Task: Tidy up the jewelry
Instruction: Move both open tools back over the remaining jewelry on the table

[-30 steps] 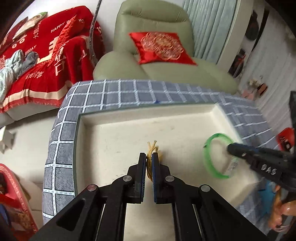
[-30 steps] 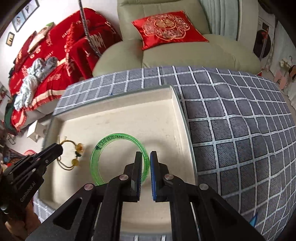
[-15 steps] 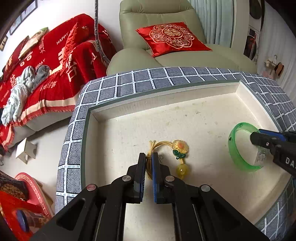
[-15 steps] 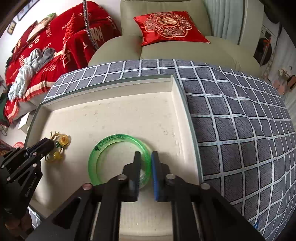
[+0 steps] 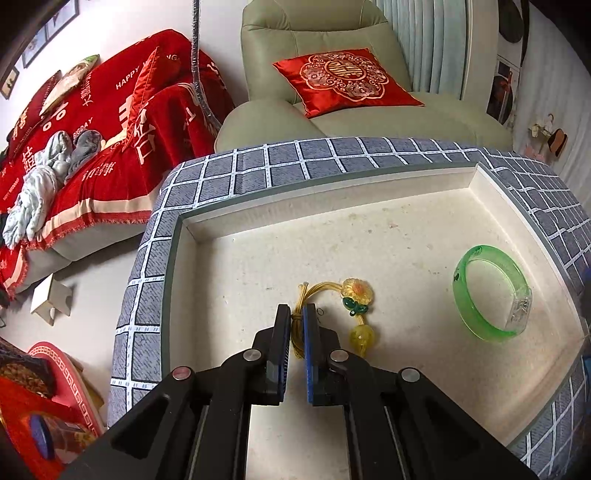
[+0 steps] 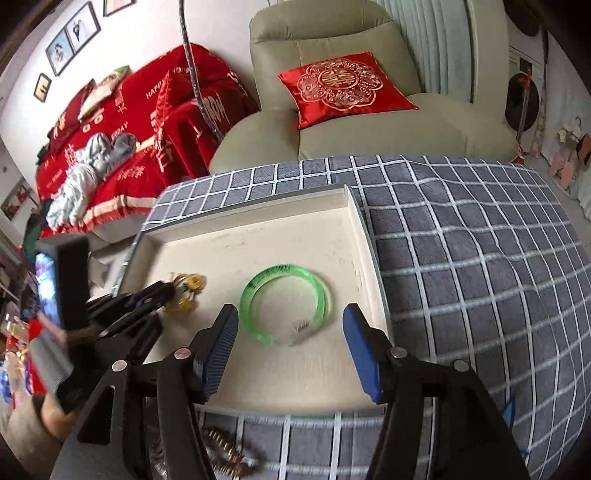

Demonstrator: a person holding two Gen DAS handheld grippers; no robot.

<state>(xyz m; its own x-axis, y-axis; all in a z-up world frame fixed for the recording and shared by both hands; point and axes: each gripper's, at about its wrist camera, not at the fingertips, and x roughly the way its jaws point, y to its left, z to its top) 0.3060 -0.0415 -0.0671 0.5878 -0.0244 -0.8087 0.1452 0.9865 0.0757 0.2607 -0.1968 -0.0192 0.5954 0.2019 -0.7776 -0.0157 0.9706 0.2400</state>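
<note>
A grey checked cloth [image 6: 480, 258] is covering the surface nearest the cameras. Behind it a pale green armchair [image 5: 332, 37] is sitting against the wall, a red embroidered cushion [image 5: 345, 79] leaning tilted on its seat. To the left a sofa is lying under a red blanket [image 6: 122, 122] with white lettering — crumpled grey clothes [image 5: 40, 177] are resting on it. Framed pictures [image 6: 72, 35] are hanging above.

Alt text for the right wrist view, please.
The right gripper, its fingers just opened, hangs over a green bangle lying free in a cream tray. At left, the left gripper pinches a yellow flower hair tie.
</note>
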